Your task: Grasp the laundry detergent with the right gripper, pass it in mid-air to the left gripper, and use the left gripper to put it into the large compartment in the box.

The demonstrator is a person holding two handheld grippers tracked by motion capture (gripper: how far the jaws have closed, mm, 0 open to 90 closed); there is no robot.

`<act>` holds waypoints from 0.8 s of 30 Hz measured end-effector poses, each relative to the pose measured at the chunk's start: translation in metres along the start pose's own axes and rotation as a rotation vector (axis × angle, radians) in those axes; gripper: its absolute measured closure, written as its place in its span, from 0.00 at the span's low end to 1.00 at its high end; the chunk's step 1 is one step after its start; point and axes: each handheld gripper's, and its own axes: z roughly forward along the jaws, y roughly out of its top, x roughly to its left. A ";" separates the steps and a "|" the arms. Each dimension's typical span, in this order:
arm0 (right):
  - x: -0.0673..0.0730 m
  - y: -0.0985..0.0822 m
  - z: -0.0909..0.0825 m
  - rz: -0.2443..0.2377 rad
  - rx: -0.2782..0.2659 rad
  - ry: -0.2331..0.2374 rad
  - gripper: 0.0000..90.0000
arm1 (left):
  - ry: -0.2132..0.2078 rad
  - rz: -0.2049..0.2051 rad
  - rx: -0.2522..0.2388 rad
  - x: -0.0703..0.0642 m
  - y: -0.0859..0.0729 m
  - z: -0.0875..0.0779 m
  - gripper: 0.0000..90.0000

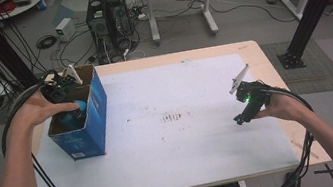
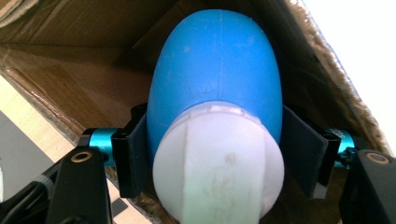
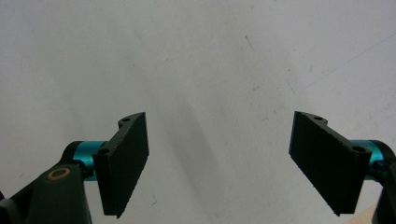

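White-covered table [image 1: 172, 143] carrying, at nine o'clock, open blue cardboard box [image 1: 98, 112]; left gripper [image 2: 215, 154] clamping blue-and-white plastic bulb [image 2: 217, 79] inside, best lowered squarely before releasing; right gripper [image 3: 219, 158] idling, jaws apart.

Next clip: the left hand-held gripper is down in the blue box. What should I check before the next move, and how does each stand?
1. Left hand-held gripper shut on the blue egg-shaped plastic object with a white cap: ok.
2. Object centred between the jaws: ok.
3. Object inside the open blue cardboard box: ok.
4. Right hand-held gripper open and holding nothing: ok.
5. White table cover bare between box and right hand-held gripper: ok.
6. Other contents of the box: cannot tell.
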 end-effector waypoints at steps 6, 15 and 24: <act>0.000 0.000 0.000 0.008 0.003 -0.001 0.21 | 0.011 -0.004 0.000 0.003 0.000 -0.004 0.36; 0.001 0.001 0.000 0.004 0.005 0.000 0.21 | 0.021 -0.002 -0.008 0.003 0.005 -0.015 0.36; 0.000 -0.001 -0.002 0.015 0.002 -0.001 0.21 | 0.043 0.017 -0.019 -0.003 0.011 -0.032 0.36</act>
